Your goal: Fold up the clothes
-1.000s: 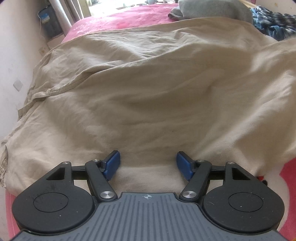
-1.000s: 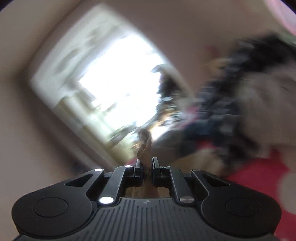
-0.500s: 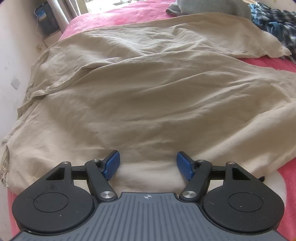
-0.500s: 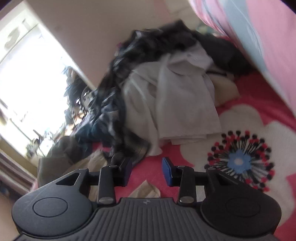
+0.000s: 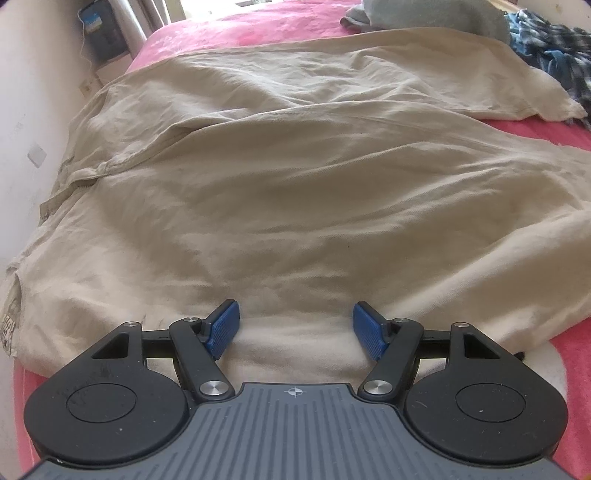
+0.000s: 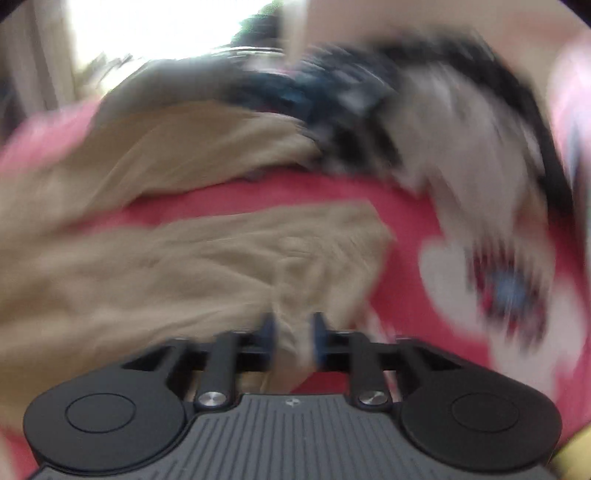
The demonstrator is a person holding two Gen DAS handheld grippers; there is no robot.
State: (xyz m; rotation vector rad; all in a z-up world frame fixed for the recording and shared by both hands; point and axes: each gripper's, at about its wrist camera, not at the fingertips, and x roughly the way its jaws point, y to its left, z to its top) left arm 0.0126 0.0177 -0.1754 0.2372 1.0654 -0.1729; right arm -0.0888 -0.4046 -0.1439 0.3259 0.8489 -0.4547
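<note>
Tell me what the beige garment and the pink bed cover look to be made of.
Beige garment: thin woven cloth, likely cotton or linen, matte; fine creases and stitched seams. Pink bed cover: looks like plush fleece, with a soft, mottled, fuzzy surface and printed flowers, though the blur in the right wrist view leaves that open.

trousers point(image 5: 295, 192): beige | bedcover point(image 5: 236, 33): pink, white flower print | far-right shirt point(image 5: 550, 48): blue plaid | gripper pads point(image 5: 223, 325): blue
</note>
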